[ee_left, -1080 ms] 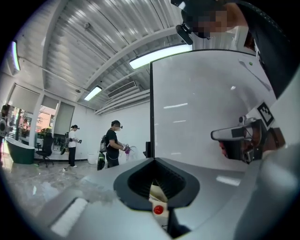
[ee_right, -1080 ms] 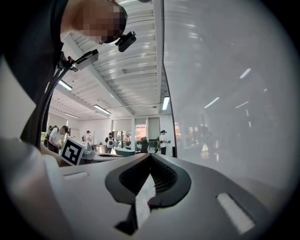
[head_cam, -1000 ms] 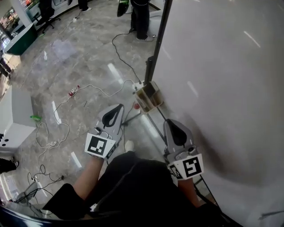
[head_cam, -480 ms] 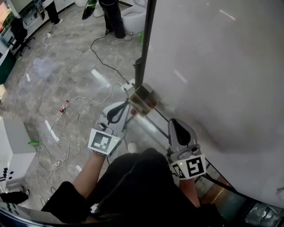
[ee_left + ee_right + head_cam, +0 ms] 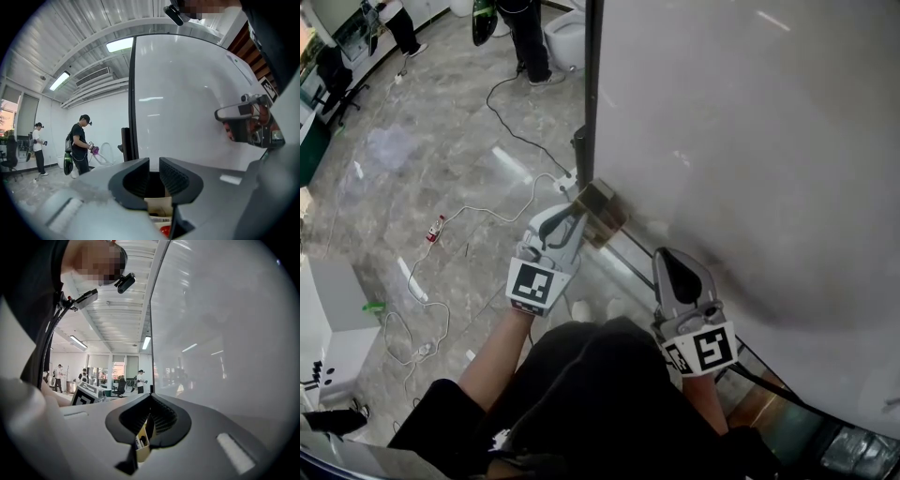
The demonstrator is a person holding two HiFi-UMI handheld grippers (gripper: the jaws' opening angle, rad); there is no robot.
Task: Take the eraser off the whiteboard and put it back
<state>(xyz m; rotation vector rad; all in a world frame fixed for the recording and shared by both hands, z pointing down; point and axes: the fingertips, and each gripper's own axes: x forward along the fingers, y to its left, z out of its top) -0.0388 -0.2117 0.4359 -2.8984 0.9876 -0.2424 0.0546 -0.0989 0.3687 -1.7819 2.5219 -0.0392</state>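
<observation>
I find the left gripper (image 5: pixel 571 217) tip-to-edge with the brown box (image 5: pixel 603 212) at the whiteboard (image 5: pixel 750 141) lower left corner. Its jaws have just been opening and stand narrowly apart, with nothing between. The right gripper (image 5: pixel 671 261) has its jaws together, empty, beside the board. I cannot pick out the eraser.

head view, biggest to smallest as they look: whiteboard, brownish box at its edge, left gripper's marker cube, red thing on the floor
1. whiteboard
2. brownish box and left marker cube look alike; the cube is nearer the camera, so unranked
3. red thing
</observation>
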